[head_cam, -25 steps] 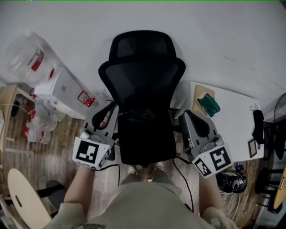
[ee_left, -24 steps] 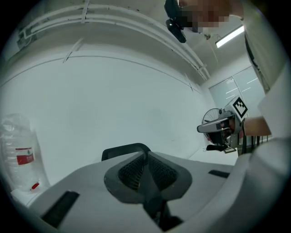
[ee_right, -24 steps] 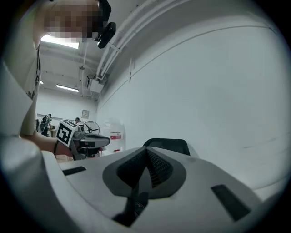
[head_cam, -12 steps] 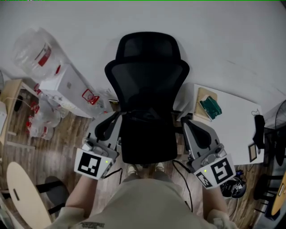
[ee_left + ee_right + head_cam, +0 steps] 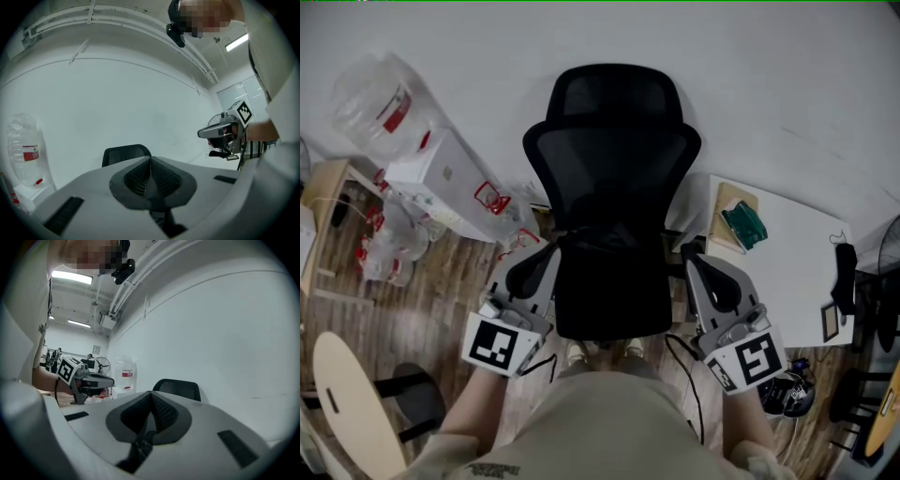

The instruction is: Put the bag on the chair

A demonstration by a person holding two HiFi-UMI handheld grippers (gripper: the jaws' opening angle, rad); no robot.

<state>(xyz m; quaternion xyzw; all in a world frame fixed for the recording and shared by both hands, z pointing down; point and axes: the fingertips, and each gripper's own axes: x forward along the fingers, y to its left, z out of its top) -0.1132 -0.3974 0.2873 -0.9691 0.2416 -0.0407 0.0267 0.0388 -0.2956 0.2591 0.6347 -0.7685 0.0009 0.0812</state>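
1. bag (image 5: 614, 286): probably the black mass lying on the chair (image 5: 614, 159) seat; black on black, edges unsure; long axis seemingly front to back
2. lies between both claws; each just beside a seat edge, about equally near
3. left claw (image 5: 528, 272) pressed together, holding nothing; right claw (image 5: 705, 272) likewise
4. clear water jug (image 5: 370, 103) well apart at left; fill unreadable

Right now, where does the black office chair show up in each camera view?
Head view: the chair fills the centre, seen from above.
Left gripper view: only the top of the chair shows, low and left of centre.
Right gripper view: the top of the chair shows low, right of centre.
Shared landmark: the clear water jug with a red label, left of the chair in all three.
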